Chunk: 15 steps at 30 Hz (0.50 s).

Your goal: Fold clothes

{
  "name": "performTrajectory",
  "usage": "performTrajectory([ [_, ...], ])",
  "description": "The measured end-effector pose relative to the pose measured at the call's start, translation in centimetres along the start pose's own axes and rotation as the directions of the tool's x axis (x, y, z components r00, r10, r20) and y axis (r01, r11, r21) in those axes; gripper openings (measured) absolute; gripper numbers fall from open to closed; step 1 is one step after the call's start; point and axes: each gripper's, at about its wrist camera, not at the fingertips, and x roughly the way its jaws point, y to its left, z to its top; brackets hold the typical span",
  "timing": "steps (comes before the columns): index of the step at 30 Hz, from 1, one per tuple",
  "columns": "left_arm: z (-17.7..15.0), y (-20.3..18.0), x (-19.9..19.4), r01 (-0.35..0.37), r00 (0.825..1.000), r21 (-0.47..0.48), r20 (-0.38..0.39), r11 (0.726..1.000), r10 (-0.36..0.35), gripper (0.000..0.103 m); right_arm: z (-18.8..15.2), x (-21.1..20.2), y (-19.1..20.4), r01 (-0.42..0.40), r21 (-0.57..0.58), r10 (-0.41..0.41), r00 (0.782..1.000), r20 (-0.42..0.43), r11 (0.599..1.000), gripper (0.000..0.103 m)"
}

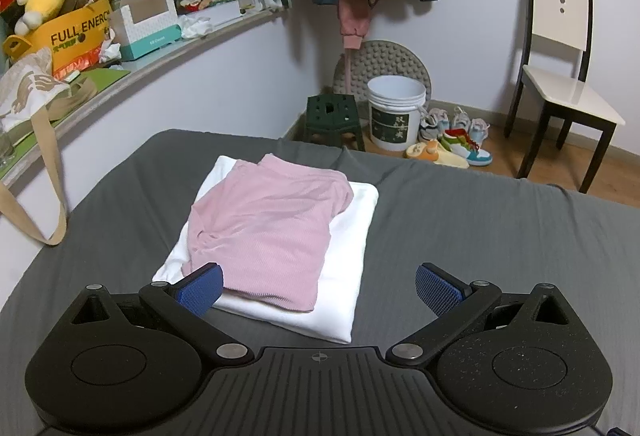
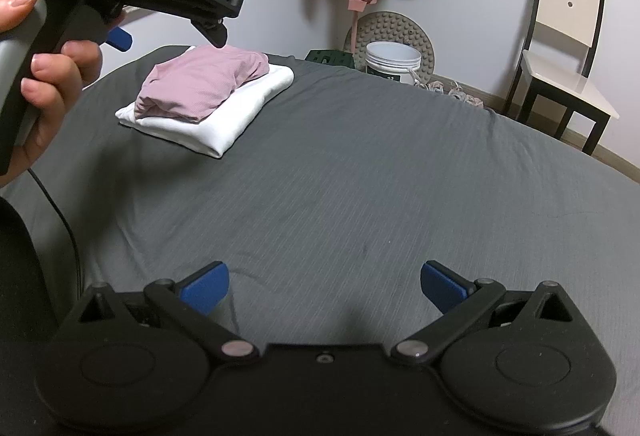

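a: what's on the grey bed (image 2: 360,164)?
b: a folded pink garment (image 1: 264,220) atop a folded white one (image 1: 344,288), toward the windowsill side.
a: the grippers?
b: left gripper (image 1: 319,290) and right gripper (image 2: 324,288) both spread wide, holding nothing.
a: the room?
b: chair (image 1: 560,76), white bucket (image 1: 394,112), shoes (image 1: 456,140) by the wall.

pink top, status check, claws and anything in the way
Left claw open, empty. Right claw open, empty. Pink top folded atop white garment on bed. Nothing in the way.
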Motion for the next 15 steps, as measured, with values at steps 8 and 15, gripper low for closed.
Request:
performTrajectory([
  [8,-0.22,0.63,0.78,-0.018,1.0,0.017,-0.006,1.0,0.018,0.103,-0.06,0.25,-0.07,-0.001,0.0,0.001,1.0,-0.001,1.0,0.103],
  [15,-0.19,0.71,0.57,-0.015,1.0,0.019,-0.002,1.0,0.015,0.103,0.04,0.0,-0.23,0.001,0.01,-0.001,1.0,0.001,1.0,0.103],
])
